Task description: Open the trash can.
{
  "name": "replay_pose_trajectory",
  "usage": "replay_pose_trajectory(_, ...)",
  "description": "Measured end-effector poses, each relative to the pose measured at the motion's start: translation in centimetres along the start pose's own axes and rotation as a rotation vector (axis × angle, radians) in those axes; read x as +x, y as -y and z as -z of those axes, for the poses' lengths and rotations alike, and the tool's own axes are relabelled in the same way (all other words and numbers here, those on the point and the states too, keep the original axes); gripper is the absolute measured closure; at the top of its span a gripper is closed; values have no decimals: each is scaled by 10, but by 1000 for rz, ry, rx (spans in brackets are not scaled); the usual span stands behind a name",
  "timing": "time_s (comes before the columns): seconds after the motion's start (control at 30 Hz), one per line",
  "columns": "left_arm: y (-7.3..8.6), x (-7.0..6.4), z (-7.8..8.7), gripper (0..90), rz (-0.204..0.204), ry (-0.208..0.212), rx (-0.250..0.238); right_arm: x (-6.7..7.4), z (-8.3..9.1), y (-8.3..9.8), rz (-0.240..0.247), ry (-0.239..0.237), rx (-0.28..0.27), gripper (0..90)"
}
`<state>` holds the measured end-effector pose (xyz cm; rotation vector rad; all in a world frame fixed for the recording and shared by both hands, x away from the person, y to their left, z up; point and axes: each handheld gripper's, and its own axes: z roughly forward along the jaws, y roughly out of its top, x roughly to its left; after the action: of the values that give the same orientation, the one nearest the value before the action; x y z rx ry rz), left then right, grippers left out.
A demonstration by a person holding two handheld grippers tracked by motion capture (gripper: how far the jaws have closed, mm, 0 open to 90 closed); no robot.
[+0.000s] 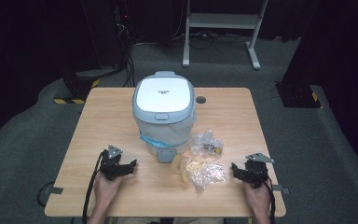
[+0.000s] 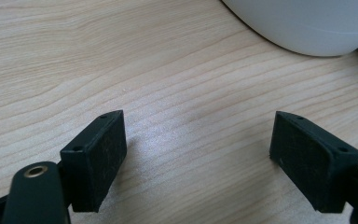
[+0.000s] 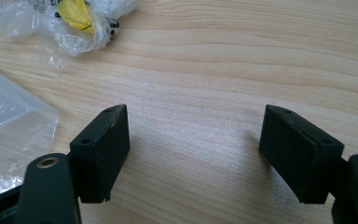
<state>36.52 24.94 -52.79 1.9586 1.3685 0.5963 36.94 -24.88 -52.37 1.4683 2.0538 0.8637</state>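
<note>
Both my grippers rest apart on the table (image 1: 98,116)

My left gripper (image 1: 129,167) gapes wide near the white bin (image 1: 164,112); my right gripper (image 1: 236,169) gapes wide beside crumpled plastic wrappers (image 1: 200,170); nothing held.

A crumpled clear plastic wrapper (image 1: 207,143) with a yellow scrap inside lies on the wooden table just right of the white lidded bin. A second clear wrapper (image 1: 198,171), yellowish at its left end, lies flat just in front of it, near the bin's foot and between the two hands.
</note>
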Motion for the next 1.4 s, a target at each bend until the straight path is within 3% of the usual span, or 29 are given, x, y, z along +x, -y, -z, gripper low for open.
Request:
replay_pose_trajectory(0.27, -2, -3, -1, 180, 15, -11, 9, 0, 0, 0, 0, -2, -1, 245)
replay_pose_trajectory(0.5, -14, -16, 8, 185, 29, 48, -56, 0, 0, 0, 0, -2, -1, 245)
replay_pose_trajectory(0.6, -19, -22, 9, 182, 38, 92, -61, 0, 0, 0, 0, -2, -1, 245)
replay_pose_trajectory(0.97, -35, -57, -5, 129, 39, 178, -64, 0, 0, 0, 1, -1, -1, 247)
replay_pose_trajectory(1.1, -41, -66, -12, 96, 45, 187, -78, 0, 0, 0, 1, 0, -1, 248)
replay_pose_trajectory(1.17, -41, -67, -17, 85, 66, 191, -73, 0, 0, 0, 1, 0, -1, 249)
replay_pose_trajectory(1.4, -44, -73, -26, 75, 63, 148, -63, 0, 0, 0, 1, 0, 0, 249)
